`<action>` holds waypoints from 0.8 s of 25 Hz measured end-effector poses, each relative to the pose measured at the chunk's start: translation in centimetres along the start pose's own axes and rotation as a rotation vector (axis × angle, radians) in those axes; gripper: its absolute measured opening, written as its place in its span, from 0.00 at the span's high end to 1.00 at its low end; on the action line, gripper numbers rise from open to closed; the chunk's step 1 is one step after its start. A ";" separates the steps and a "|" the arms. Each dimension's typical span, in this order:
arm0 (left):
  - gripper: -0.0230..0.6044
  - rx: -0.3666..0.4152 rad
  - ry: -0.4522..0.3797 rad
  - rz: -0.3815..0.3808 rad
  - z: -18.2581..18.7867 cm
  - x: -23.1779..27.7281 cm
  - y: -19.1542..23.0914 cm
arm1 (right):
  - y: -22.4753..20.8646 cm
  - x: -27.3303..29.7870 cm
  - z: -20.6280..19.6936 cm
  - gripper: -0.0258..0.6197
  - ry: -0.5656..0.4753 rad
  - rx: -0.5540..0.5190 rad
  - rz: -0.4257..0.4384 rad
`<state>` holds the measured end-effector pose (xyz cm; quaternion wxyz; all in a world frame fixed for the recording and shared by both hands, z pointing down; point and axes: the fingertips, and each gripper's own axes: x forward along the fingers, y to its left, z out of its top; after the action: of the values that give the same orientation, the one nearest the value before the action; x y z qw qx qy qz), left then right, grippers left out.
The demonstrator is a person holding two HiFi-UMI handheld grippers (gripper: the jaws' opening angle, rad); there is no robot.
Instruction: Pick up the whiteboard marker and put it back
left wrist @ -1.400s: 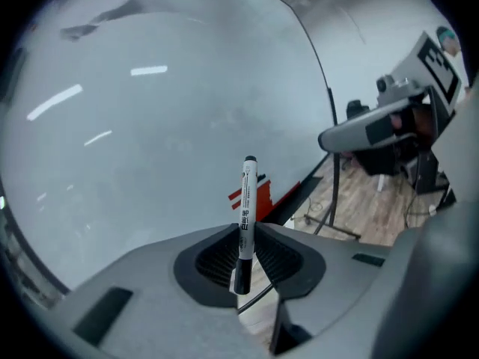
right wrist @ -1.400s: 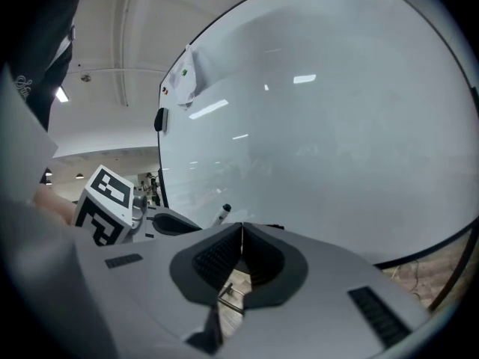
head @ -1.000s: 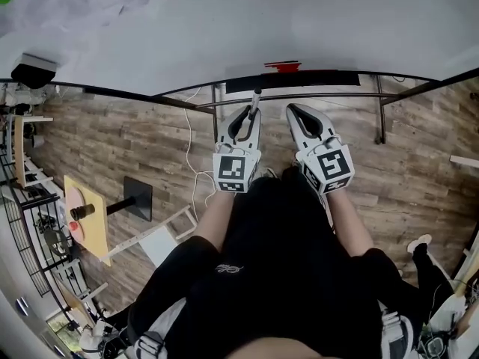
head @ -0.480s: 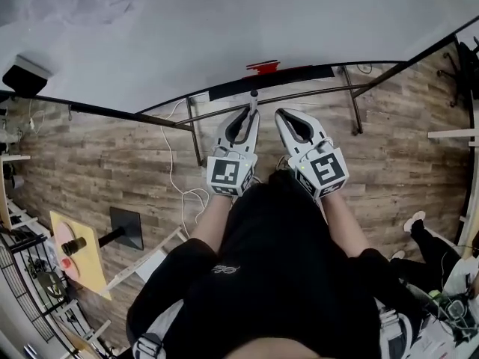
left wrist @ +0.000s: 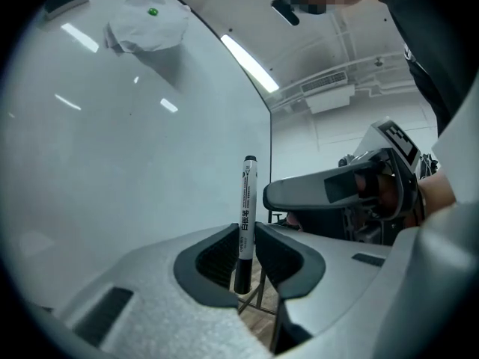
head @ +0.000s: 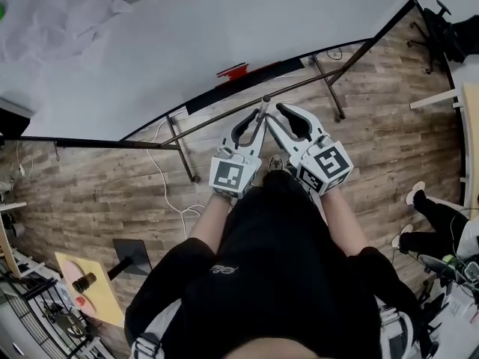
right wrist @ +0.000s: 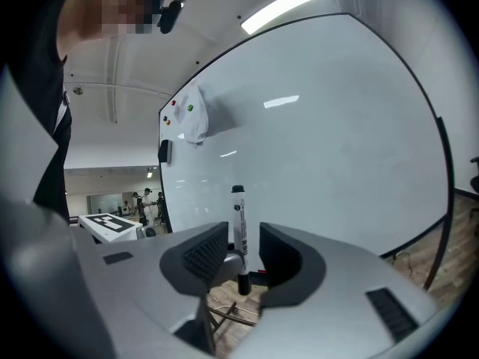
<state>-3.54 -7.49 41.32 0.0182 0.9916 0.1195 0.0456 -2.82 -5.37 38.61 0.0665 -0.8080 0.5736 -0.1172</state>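
1. The left gripper point(left wrist: 243, 251) clamps the whiteboard marker point(left wrist: 246, 193) upright before the whiteboard point(left wrist: 135, 148).
2. The right gripper point(right wrist: 243, 256) is opening its jaws, the marker standing between them, unpressed.
3. Likely best: hold the left clamp firm while the right clears.

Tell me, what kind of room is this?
Likely an office or lab workspace: a big whiteboard, wood-plank flooring, and a ceiling strip light overhead.
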 end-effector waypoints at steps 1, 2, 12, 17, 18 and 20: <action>0.86 -0.007 -0.002 -0.013 -0.2 0.1 -0.3 | -0.2 -0.1 0.0 0.80 -0.003 0.005 -0.010; 0.86 -0.011 -0.003 -0.024 -0.2 0.2 -0.6 | -0.3 -0.3 0.0 0.80 -0.005 0.007 -0.017; 0.86 -0.006 -0.020 -0.155 -0.1 1.2 -3.7 | -1.3 -1.1 -0.3 0.80 -0.002 0.019 -0.063; 0.86 0.011 -0.015 -0.153 -0.2 1.2 -3.8 | -1.5 -1.0 -0.4 0.86 -0.001 0.016 -0.071; 0.86 0.011 -0.014 -0.149 -0.2 1.3 -3.7 | -1.5 -1.0 -0.4 0.87 -0.001 0.016 -0.072; 0.86 0.012 -0.011 -0.147 -0.3 1.4 -3.5 | -1.6 -0.8 -0.5 0.87 0.000 0.016 -0.071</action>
<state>-3.06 -3.71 41.56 0.0160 0.9805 0.1923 0.0379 -1.70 -4.08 39.36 0.0687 -0.8273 0.5435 -0.1239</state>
